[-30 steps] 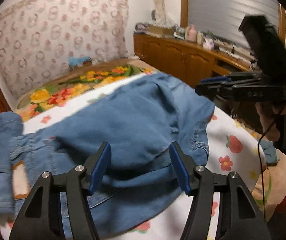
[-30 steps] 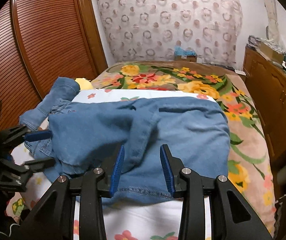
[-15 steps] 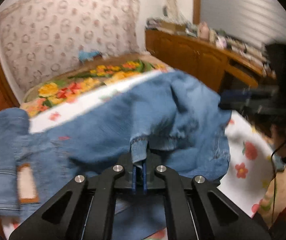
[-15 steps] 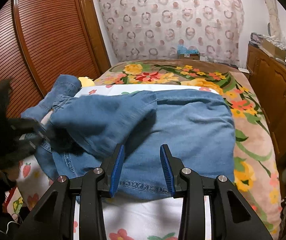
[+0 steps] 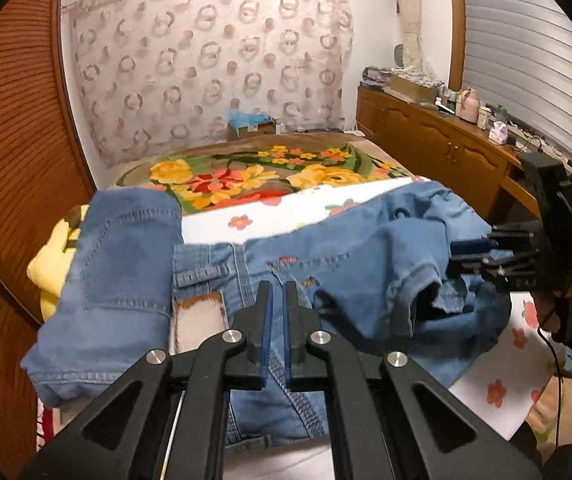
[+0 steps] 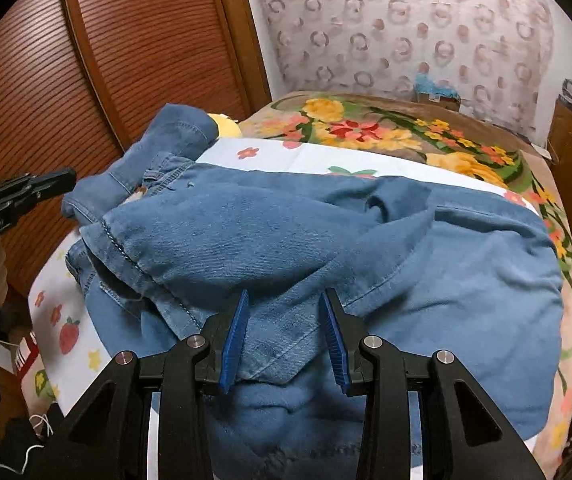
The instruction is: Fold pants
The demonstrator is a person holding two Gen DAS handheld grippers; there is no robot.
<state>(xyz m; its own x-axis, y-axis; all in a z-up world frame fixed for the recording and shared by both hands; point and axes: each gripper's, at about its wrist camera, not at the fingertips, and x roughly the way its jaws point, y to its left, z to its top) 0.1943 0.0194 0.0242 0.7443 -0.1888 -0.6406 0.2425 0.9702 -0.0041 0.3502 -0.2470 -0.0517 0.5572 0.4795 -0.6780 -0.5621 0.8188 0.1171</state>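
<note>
Left wrist view shows a bed [image 5: 498, 396] covered by a white flower-print sheet over a bright floral blanket, and across it lie the blue denim jeans [image 5: 350, 264], partly folded: the waistband end with its leather patch [image 5: 200, 322] lies toward the left, and a cuffed leg end [image 5: 418, 284] is heaped on top toward the right. Denim of this weight will likely feel heavy and limp at once; it drapes and bunches, yet its thick seams and hems hold a crease and give a firm bite. The best holds are probably the stitched hem of the leg or the waistband, taken through all layers so none slides off. The left gripper [image 5: 278, 304] has its jaws nearly together and opening slightly; a seam runs beneath them, though whether cloth is pinched between the pads cannot be told for certain. The right gripper [image 6: 284, 336] stands partly open just over the folded denim edge, its blue pads [image 6: 235, 334] clear of the cloth, gripping nothing.
</note>
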